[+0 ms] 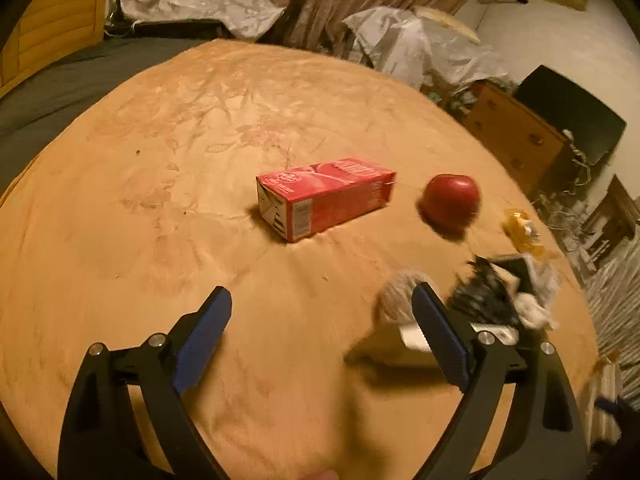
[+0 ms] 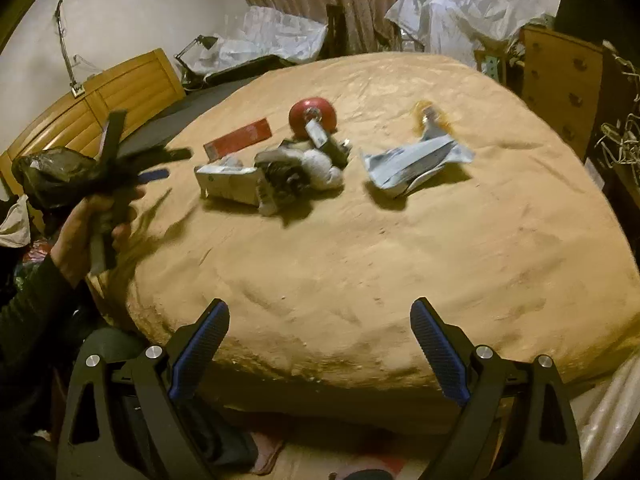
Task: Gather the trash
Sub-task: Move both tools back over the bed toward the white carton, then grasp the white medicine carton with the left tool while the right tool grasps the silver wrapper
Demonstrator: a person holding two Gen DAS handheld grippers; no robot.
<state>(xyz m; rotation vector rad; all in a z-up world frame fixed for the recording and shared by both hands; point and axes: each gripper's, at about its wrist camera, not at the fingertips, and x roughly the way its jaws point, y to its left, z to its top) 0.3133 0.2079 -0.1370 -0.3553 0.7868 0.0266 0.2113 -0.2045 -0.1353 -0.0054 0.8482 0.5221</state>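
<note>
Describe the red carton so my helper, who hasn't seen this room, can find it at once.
Start at the bed covered by the tan blanket. Near its middle lies the red carton, flat on its long side, just left of the red apple in the left wrist view. It is the only boxy red item; the apple is round, and the trash nearby is crumpled and pale or dark.

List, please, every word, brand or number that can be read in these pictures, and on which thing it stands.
None can be read.
Red carton: white print and a round logo, too blurred.
White box: dark marks, too blurred.
Crumpled wrapper: print too small.
Small amber packet: label illegible.
</note>
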